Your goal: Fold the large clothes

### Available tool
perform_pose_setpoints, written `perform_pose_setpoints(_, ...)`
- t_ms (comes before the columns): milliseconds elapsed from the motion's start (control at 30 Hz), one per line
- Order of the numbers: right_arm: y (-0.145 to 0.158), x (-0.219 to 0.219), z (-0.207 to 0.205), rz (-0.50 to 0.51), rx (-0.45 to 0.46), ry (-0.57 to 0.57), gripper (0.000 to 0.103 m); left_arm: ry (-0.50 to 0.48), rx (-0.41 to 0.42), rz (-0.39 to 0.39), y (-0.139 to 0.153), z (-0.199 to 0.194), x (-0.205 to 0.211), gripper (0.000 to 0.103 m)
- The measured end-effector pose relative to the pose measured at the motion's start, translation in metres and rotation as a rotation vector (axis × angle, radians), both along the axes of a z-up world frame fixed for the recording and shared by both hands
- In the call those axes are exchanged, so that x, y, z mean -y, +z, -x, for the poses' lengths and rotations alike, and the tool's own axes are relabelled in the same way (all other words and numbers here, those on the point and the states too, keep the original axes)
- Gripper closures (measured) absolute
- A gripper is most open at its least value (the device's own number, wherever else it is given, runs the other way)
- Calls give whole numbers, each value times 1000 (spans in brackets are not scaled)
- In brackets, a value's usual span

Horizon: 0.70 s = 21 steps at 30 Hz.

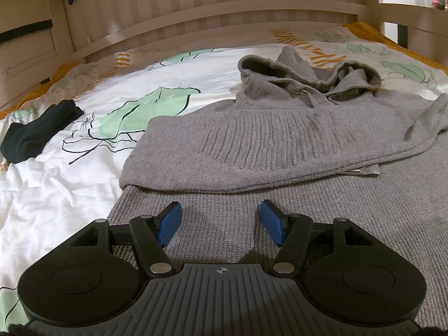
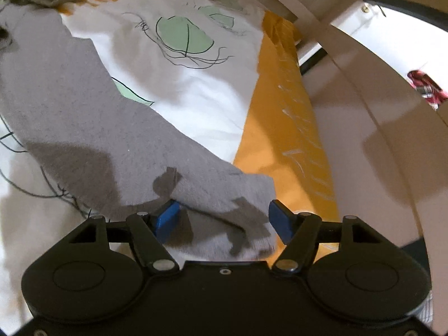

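Observation:
A grey knit hoodie (image 1: 280,140) lies flat on the bed, with its hood (image 1: 308,75) toward the headboard and one sleeve folded across the chest. My left gripper (image 1: 221,218) hovers open over the hoodie's lower body, its blue pads holding nothing. In the right wrist view the other grey sleeve (image 2: 98,128) stretches across the duvet toward the bed's edge. Its cuff end (image 2: 246,196) lies between the pads of my right gripper (image 2: 224,218). Those jaws stand wide and the right pad is apart from the cloth.
A white duvet (image 1: 84,140) with green leaf prints covers the bed, and its orange border (image 2: 280,112) runs along the wooden side rail (image 2: 364,140). A black garment (image 1: 36,131) lies at the left. The slatted headboard (image 1: 196,8) stands behind.

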State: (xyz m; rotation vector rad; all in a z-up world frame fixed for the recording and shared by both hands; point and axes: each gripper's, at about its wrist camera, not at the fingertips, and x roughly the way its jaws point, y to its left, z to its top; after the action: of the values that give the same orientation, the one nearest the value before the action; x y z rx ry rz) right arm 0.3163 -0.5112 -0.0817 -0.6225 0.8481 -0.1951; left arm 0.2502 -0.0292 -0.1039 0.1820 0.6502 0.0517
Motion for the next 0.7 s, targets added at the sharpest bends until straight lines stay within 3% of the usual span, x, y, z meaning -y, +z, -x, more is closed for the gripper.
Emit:
perform_pose_setpoints(67,-3,1,-7,-25,-14,-9,46,0,0,3,0,0,0,42)
perform_pose_setpoints(133,-2,6,-13,-90,-31,-45,82,1,-1,7,0,0,0,42)
perform_pose_setpoints(167,-1,9,-15,-131,-27,-71,87,1,-1,9,0,0,-1,42)
perform_pose_setpoints(367,33,28,-12,-484,96,-239,90,3,-2,21,0,-1,-2,42)
perform_pose_setpoints(533,71,4,-14,-765,183,-264,90,3,-2,21,0,-1,-2,42)
perform_pose_setpoints(700,101,-54,-25,-896,220,-204,90,3,-4,30,0,-1,-3,42)
